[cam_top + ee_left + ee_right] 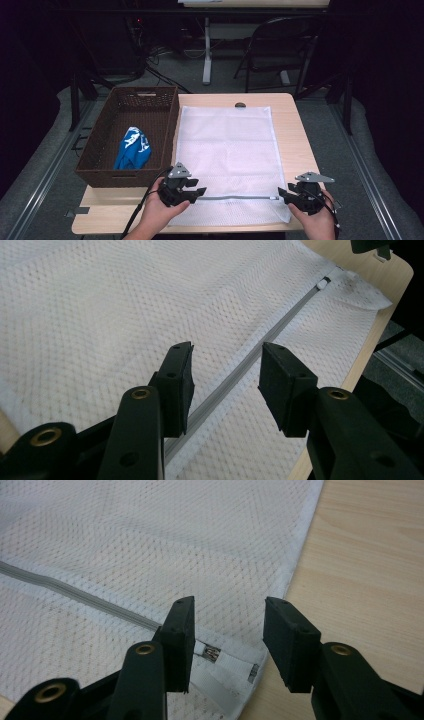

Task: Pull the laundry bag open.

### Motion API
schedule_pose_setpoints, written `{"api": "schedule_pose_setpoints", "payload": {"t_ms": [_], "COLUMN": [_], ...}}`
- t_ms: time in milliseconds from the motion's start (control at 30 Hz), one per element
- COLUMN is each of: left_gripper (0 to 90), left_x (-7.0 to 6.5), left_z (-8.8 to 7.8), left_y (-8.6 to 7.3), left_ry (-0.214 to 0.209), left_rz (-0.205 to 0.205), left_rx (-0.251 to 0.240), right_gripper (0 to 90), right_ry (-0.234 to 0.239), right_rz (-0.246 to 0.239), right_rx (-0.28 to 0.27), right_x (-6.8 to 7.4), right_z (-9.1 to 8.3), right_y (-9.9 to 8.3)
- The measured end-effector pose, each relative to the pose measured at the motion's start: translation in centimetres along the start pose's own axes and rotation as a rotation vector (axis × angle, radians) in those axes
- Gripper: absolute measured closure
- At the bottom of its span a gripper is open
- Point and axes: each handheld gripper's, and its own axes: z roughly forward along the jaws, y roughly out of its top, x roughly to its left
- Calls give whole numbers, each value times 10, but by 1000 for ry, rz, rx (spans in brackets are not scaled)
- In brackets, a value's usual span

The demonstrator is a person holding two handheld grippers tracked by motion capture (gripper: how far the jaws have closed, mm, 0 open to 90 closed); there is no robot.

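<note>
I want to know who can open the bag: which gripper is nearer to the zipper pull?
Right. The right gripper hangs open just over the zipper pull at the mesh bag's corner. The left gripper is open over the zipper's other end, far from the pull.

Both grippers sit at the zipper (235, 198) of the white mesh bag (227, 150): left gripper (194, 192), right gripper (286, 194), jaws apart; blue cloth (132, 148) lies in the basket (125, 176).

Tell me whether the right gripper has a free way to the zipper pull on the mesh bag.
Probably yes: the right gripper is open, the zipper pull lies between its jaws, and nothing covers it on the mesh bag.
</note>
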Motion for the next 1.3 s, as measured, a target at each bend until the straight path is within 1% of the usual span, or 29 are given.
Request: {"api": "schedule_pose_setpoints", "payload": {"t_ms": [100, 133, 200, 300, 333, 400, 433, 467, 500, 667, 700, 733, 767, 933, 967, 1133, 1233, 1300], "left_gripper": [572, 573, 574, 580, 581, 583, 584, 586, 586, 587, 587, 588, 588, 588, 588, 588, 587, 587], "left_x": [-7, -8, -12, -17, -18, -20, -22, -24, -27, -33, -36, -36, -37, -41, -41, -42, -42, -41], "left_z": [7, 8, 13, 18, 20, 22, 24, 26, 29, 37, 41, 41, 43, 51, 53, 56, 56, 57], "left_y": [6, 7, 11, 16, 17, 21, 22, 23, 26, 29, 30, 30, 30, 31, 30, 29, 29, 30], "left_ry": [-12, -22, -20, -33, -31, -42, -37, -39, -47, -54, -57, -57, -59, -60, -63, -67, -71, -71], "left_rz": [12, 16, 27, 41, 45, 56, 62, 65, 72, 83, 98, 98, 105, 114, 112, 114, 119, 115], "left_rx": [-3, 0, 3, 11, 8, 16, 11, 8, 10, 15, 24, 24, 31, 36, 41, 49, 49, 48], "right_gripper": [581, 585, 594, 600, 601, 604, 607, 609, 612, 618, 618, 618, 618, 618, 618, 622, 628, 643], "right_ry": [5, 4, -1, -4, -2, -9, -10, -8, -5, -3, 1, 1, 1, 5, 3, -1, -2, -1], "right_rz": [12, 10, 11, 31, 35, 40, 43, 49, 65, 88, 103, 103, 119, 127, 136, 131, 133, 124], "right_rx": [10, 8, 12, 16, 15, 17, 19, 22, 26, 44, 47, 47, 54, 71, 76, 91, 89, 94], "right_x": [-2, -3, -5, -9, -10, -13, -14, -15, -17, -22, -24, -24, -26, -28, -28, -27, -26, -23], "right_z": [2, 3, 3, 4, 5, 6, 6, 7, 10, 17, 20, 20, 24, 30, 32, 35, 36, 38], "right_y": [-1, -1, -2, -4, -5, -6, -6, -7, -8, -9, -9, -9, -10, -12, -13, -13, -13, -12]}}
